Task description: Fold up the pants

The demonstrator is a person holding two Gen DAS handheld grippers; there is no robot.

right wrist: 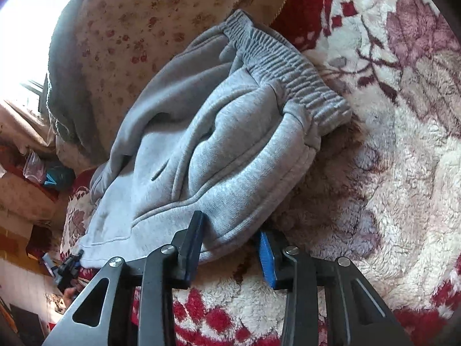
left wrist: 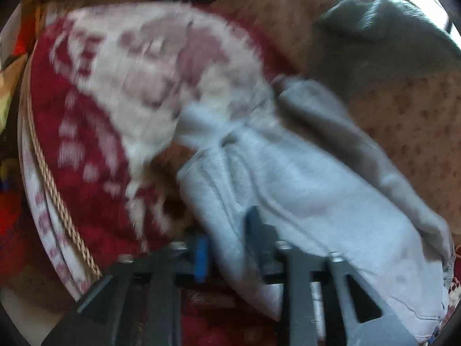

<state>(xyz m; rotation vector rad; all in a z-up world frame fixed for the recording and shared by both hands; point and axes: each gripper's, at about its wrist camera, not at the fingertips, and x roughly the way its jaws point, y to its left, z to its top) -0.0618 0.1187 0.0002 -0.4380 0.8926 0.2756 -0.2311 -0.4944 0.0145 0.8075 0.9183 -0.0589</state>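
Note:
Light grey sweatpants (right wrist: 219, 150) lie bunched on a red and white fleecy blanket (right wrist: 403, 144), the ribbed waistband (right wrist: 288, 69) at the far end. My right gripper (right wrist: 230, 245) is open, its fingers either side of the pants' near edge, cloth between the jaws. In the blurred left wrist view the pants (left wrist: 302, 178) run from the middle to the lower right. My left gripper (left wrist: 227, 248) has cloth lying between and over its fingers; the gap between the blue pads looks partly open. The left gripper also shows in the right wrist view (right wrist: 67, 268), at the pants' far hem.
A beige flower-print cover (right wrist: 138, 28) and a dark grey cloth (right wrist: 63, 66) lie beyond the pants. The dark grey cloth also shows in the left wrist view (left wrist: 383, 40). A braided cord (left wrist: 57, 196) edges the blanket at the left. Clutter lies at the left border.

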